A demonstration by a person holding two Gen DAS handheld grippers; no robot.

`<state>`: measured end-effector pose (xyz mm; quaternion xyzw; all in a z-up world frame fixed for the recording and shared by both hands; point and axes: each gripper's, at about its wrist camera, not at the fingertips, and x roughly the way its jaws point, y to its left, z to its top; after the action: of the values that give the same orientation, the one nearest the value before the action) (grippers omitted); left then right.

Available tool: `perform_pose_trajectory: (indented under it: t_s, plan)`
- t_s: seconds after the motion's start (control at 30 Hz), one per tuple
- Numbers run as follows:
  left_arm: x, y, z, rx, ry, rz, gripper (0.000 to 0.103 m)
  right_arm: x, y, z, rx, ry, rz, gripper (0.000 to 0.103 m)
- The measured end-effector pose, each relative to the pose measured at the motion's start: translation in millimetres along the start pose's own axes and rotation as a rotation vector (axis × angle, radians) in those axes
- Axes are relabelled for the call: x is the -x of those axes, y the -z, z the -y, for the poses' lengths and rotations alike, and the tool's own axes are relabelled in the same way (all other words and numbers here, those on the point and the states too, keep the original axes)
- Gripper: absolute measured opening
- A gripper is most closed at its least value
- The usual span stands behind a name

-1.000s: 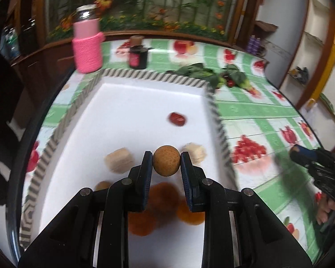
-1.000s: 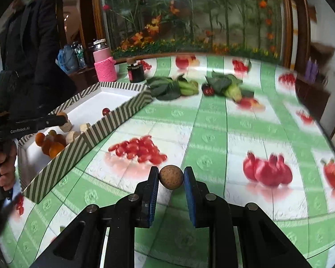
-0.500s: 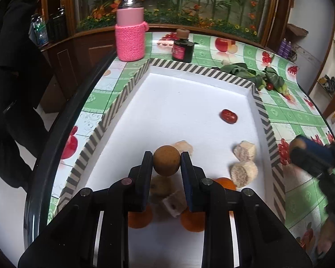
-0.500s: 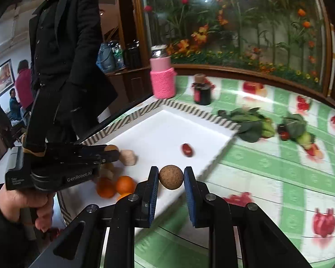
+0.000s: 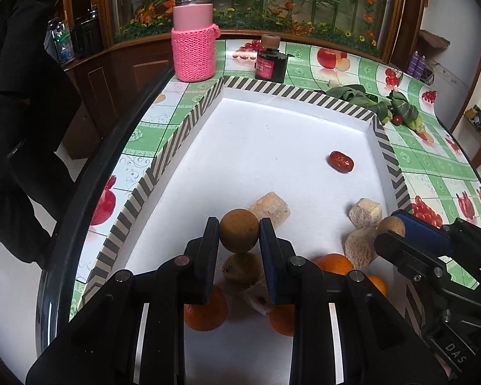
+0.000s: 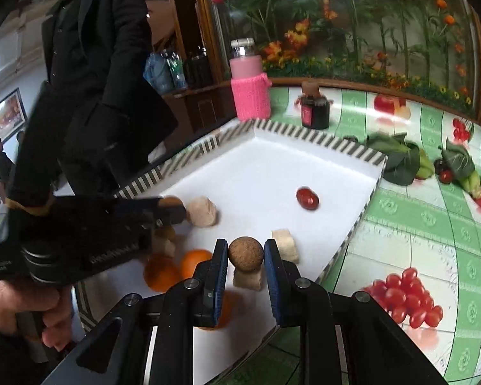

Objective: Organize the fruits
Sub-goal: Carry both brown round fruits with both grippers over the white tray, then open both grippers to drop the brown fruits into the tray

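Covering the scene, largest first:
Table: a green fruit-print cloth [image 5: 433,166] spreads under everything.
Tray: a white tray with a striped rim [image 5: 163,157] sits on the cloth and holds the gathered fruit.
Left gripper: the left gripper [image 5: 239,235] hangs over the tray's near end, pinching a round brown fruit [image 5: 239,230] between its pads.
Right gripper: the right gripper [image 6: 245,255] reaches over the tray's near right edge, its pads clamped on a second brown fruit [image 6: 245,253]; a person's hand [image 6: 25,308] grips the left tool's handle in this view.
Pink bottle: a bottle in a knitted pink sleeve [image 5: 194,49] stands upright beyond the tray's far left corner.
Dark jar: a small dark jar [image 5: 270,61] stands just beside the tray's far rim.
Leafy greens: greens [image 5: 368,99] lie on the cloth past the far right corner.
Oranges: several oranges [image 5: 205,311] lie clustered at the tray's near end, partly hidden by the left gripper.
Pale chunks: beige pieces [image 5: 365,213] rest near the tray's right wall, another [image 5: 271,207] just behind the left-held fruit.
Red date: one red date [image 5: 340,161] lies alone, well apart from the cluster.
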<state>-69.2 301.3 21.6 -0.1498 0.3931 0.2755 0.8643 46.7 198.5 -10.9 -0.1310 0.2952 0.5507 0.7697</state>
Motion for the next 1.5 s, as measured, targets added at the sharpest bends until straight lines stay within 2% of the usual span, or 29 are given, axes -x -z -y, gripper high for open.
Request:
perform_pose_trajectory:
  t_s: [0.47, 0.83, 1.07, 1.5]
  plan:
    - [0, 4, 1, -0.015, -0.004, -0.005, 0.024, 2, 0, 3, -0.011, 0.081, 0.002, 0.022]
    - [0, 6, 4, -0.024, -0.004, -0.003, 0.024, 3, 1, -7, 0.041, 0.099, 0.007, 0.022]
    - [0, 7, 7, -0.038, 0.010, 0.000, 0.024, 3, 1, -6, 0.037, 0.109, 0.014, 0.022]
    - [-2, 10, 14, -0.065, -0.016, -0.006, 0.024, 4, 1, -4, 0.025, 0.112, 0.015, 0.022]
